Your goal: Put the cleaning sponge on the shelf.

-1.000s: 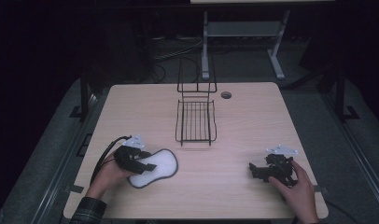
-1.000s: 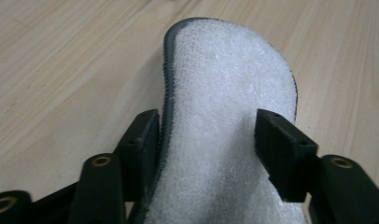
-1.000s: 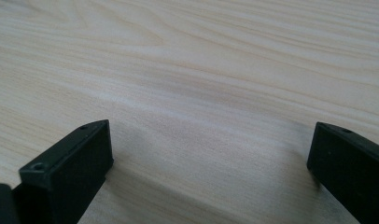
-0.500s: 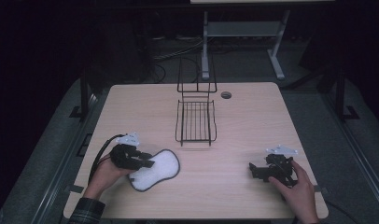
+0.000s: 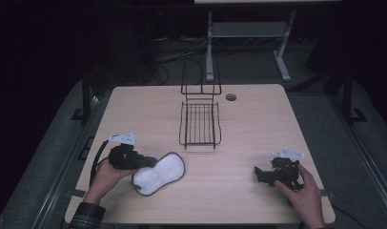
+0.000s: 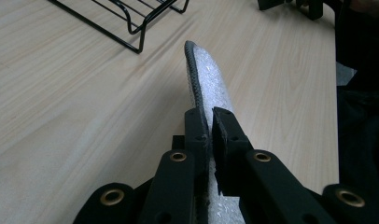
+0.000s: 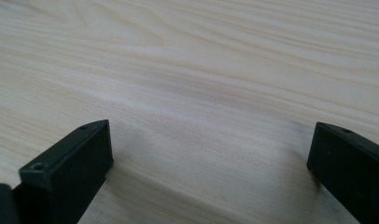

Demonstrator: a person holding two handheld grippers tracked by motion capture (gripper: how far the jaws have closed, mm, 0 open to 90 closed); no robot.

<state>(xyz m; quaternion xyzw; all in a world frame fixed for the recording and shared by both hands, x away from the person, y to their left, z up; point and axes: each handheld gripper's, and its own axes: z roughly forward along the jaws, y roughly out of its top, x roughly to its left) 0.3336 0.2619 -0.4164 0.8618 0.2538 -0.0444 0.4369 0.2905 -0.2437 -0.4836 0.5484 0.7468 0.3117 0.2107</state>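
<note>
A white peanut-shaped pad with a dark grey edge [image 5: 159, 172] lies at the front left of the wooden table [image 5: 239, 133]. My left gripper [image 5: 140, 162] is shut on its left end. In the left gripper view the pad [image 6: 207, 79] stands on edge between the two black jaws and reaches away toward the wire rack [image 6: 127, 18]. My right gripper [image 5: 259, 174] rests low at the front right, held by a hand. Its jaws stand wide open over bare wood in the right gripper view, with nothing between them [image 7: 211, 154].
A black wire rack [image 5: 199, 123] with an upright back frame stands at the table's middle, toward the far side. A small round hole [image 5: 231, 97] sits in the tabletop behind it. Beyond the table is a dark floor with cables and a grey stand [image 5: 249, 33].
My left gripper has drawn slightly left and back with the pad's end in it, and the pad has tipped up on edge. The right gripper has stayed put.
</note>
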